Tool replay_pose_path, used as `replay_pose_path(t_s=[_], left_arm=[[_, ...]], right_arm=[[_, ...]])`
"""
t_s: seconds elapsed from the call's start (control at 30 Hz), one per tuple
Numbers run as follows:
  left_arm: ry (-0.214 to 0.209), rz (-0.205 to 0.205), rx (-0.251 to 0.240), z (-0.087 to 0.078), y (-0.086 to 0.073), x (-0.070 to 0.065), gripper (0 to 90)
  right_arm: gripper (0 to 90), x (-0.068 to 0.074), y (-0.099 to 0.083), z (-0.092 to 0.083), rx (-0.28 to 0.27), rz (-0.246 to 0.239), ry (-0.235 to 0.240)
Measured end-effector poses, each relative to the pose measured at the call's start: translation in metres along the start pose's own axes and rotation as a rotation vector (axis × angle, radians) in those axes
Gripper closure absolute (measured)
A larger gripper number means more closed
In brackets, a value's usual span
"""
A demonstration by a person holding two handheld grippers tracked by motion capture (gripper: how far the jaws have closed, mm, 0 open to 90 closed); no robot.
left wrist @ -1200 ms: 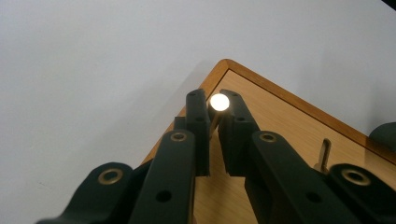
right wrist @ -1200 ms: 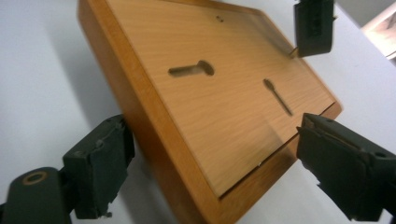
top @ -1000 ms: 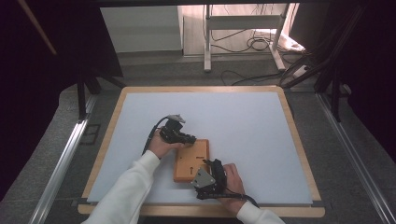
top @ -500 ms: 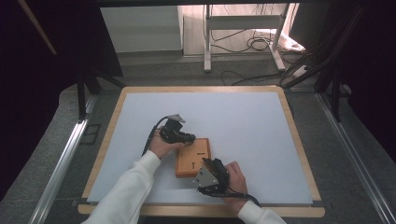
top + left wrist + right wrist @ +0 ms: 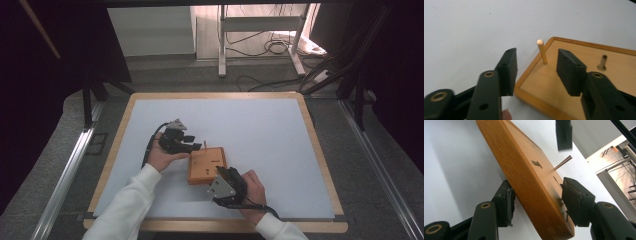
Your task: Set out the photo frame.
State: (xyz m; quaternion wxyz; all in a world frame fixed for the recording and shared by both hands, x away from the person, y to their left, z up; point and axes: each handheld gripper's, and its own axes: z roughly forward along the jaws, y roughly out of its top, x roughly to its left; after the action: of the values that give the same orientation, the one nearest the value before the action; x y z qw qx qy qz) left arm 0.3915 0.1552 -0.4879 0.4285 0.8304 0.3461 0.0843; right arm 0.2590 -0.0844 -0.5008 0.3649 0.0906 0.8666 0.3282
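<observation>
Wooden board (image 5: 206,165), a flat square block with a thin upright peg (image 5: 541,51) near one corner and a small hole (image 5: 602,62) further in, lies on the white table (image 5: 260,130) near its front edge, between the two hands. Around its near edge stand the jaws of the right gripper (image 5: 536,203), one on each face of the board, though whether they press it I cannot tell. At the far corner the left gripper (image 5: 536,72) has its jaws spread apart, the peg standing just beyond the gap and untouched, and both grippers sit in the person's hands, white sleeves (image 5: 125,205) coming in from the front.
</observation>
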Motion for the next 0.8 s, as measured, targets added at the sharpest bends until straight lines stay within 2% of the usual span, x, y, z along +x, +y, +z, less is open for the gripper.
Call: replay_pose_path(t_s=[0.17, 0.3, 0.5, 0.7, 0.8], left_arm=[[0.026, -0.033, -0.028, -0.022, -0.023, 0.002, 37.6], [0.039, -0.064, -0.035, -0.032, -0.042, 0.003, 33.1], [0.096, -0.007, -0.002, -0.044, -0.063, -0.003, 31.1], [0.099, -0.001, 0.001, -0.05, -0.075, -0.008, 30.7], [0.116, 0.0, 0.01, -0.051, -0.08, -0.007, 30.7]], right_arm=[[45.2, 0.0, 0.0, 0.0, 0.001, -0.004, -0.001], [45.2, 0.0, 0.0, 0.0, 0.002, -0.005, 0.0], [45.2, 0.0, 0.0, 0.0, 0.005, -0.003, 0.002], [45.5, -0.002, 0.001, 0.0, 0.004, -0.003, 0.003], [46.2, -0.003, 0.002, 0.0, 0.004, -0.001, 0.001]])
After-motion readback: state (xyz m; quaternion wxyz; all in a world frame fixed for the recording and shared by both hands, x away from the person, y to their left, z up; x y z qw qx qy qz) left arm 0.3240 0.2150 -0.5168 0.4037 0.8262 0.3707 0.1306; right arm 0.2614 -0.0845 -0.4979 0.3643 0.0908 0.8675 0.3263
